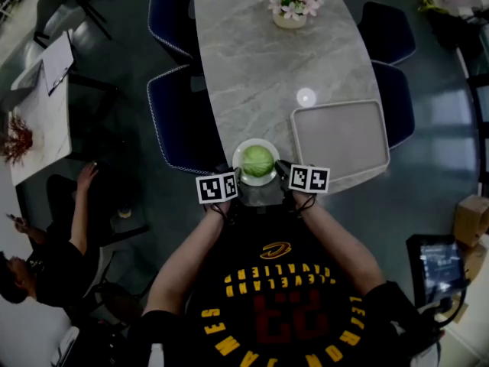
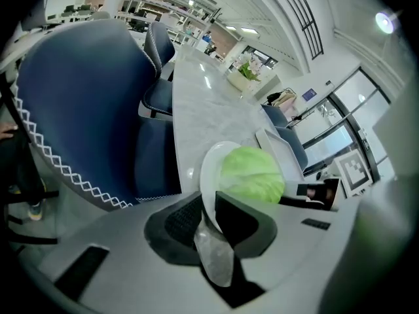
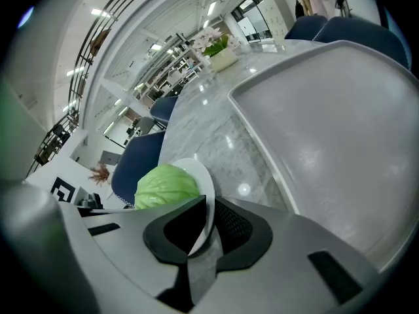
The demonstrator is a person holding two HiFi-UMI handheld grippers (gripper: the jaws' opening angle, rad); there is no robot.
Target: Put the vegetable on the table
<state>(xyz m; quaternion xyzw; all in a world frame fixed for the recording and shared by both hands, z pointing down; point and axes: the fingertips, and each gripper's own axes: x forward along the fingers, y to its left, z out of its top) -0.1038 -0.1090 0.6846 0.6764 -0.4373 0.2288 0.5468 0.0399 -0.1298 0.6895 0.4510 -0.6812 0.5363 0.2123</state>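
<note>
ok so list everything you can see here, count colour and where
cabbage: one, green, on the plate
plate: one, white, over the table's near end, held at both sides
tray: one, pale grey, empty, table's near right
flower pot: one, pink blooms, table's far end
table: one, grey marble, centre
chairs: four, dark blue, two each side
cardboard box: one, brown, right edge
bystander: one, dark clothes, seated far left
left gripper: grey, shut on the plate's rim
right gripper: grey, shut on the opposite rim
</note>
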